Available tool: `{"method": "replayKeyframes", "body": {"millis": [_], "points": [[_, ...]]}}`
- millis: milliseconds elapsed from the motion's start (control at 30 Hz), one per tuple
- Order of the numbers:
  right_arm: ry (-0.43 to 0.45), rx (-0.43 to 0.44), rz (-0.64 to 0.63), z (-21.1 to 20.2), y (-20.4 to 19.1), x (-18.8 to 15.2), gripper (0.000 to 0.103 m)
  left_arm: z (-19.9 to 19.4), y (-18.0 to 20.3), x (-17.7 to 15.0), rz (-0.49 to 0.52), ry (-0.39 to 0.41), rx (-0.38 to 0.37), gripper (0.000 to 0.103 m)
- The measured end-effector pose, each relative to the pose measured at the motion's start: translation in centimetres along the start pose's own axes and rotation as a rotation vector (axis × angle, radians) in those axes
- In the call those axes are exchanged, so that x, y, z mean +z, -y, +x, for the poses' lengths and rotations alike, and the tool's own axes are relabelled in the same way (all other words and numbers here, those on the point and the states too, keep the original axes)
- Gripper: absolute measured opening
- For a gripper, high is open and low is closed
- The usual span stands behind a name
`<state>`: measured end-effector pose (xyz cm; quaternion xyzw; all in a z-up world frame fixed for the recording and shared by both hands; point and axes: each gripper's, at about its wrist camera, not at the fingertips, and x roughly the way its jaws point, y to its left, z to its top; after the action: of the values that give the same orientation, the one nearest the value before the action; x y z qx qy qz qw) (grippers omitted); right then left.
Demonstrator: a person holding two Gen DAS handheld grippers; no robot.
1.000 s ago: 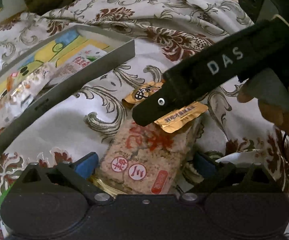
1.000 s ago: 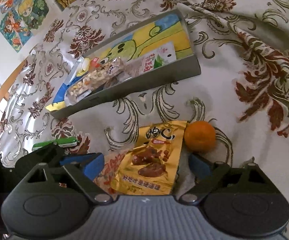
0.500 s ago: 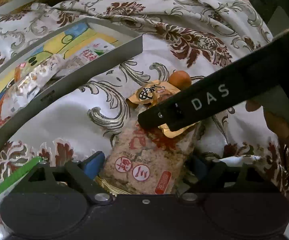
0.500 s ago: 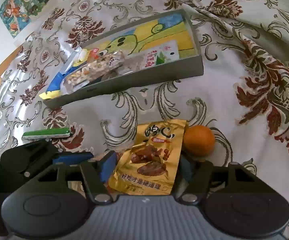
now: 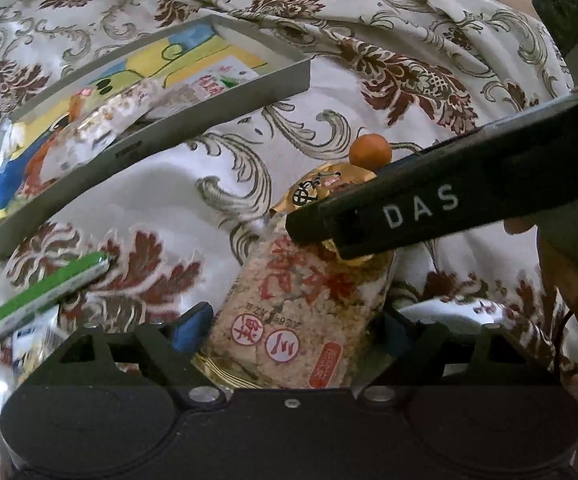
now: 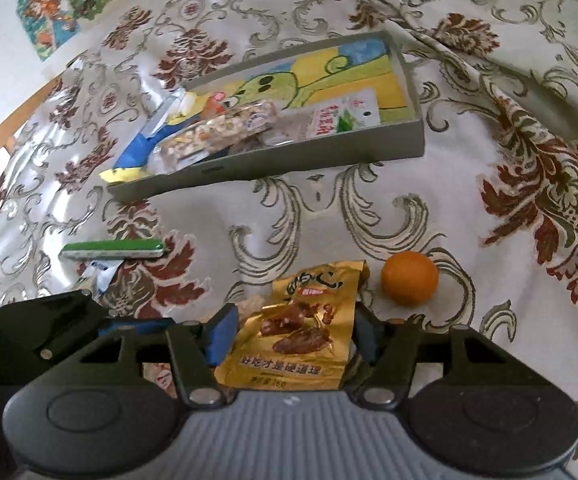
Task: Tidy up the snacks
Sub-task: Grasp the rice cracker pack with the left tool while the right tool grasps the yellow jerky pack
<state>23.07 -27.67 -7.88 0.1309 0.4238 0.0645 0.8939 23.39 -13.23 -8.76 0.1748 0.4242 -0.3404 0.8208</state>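
Both sets of fingers are closing: left gripper (image 5: pixel 289 326) around the rice-cracker pack (image 5: pixel 301 320), right gripper (image 6: pixel 289 338) around the gold date pouch (image 6: pixel 297 344) overlapping it. Lifting either could drag the other off the cloth-covered surface (image 6: pixel 329 208).

We're looking through strong fisheye bending here, the tray (image 6: pixel 321 156) edges curving and dark corners closing in. Soft daylight fills both views, and the satin cloth (image 6: pixel 329 216) throws white glare at left. Under the snack packets we see only faint shadows. The green packet (image 5: pixel 37 300) smears with blur at the left view's edge.
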Motion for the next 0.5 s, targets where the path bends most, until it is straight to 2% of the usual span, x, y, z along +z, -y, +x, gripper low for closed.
{"method": "replayKeyframes", "body": {"millis": [33,67,100,300,367,500], "points": [[0.002,0.005,-0.002,-0.2,-0.1,-0.1,0.06,-0.3,0.2,-0.2,0.002,-0.004,0.007,0.086],[0.004,0.004,-0.007,-0.5,-0.3,-0.1,0.045,-0.5,0.3,-0.4,0.004,-0.011,0.016,0.086],[0.004,0.004,-0.011,-0.7,-0.4,-0.2,0.042,-0.7,0.4,-0.6,0.003,-0.016,0.024,0.086],[-0.009,0.025,-0.012,-1.5,-0.5,-0.7,0.038,-2.0,0.5,-1.7,-0.065,-0.028,0.049,0.086],[0.004,0.04,-0.015,-1.8,-0.5,-0.8,0.03,-2.4,0.5,-2.1,-0.082,-0.027,0.058,0.085],[0.052,0.046,-0.036,-2.9,-0.9,-0.9,0.024,-3.3,0.3,-2.9,-0.129,-0.02,0.063,0.085]]}}
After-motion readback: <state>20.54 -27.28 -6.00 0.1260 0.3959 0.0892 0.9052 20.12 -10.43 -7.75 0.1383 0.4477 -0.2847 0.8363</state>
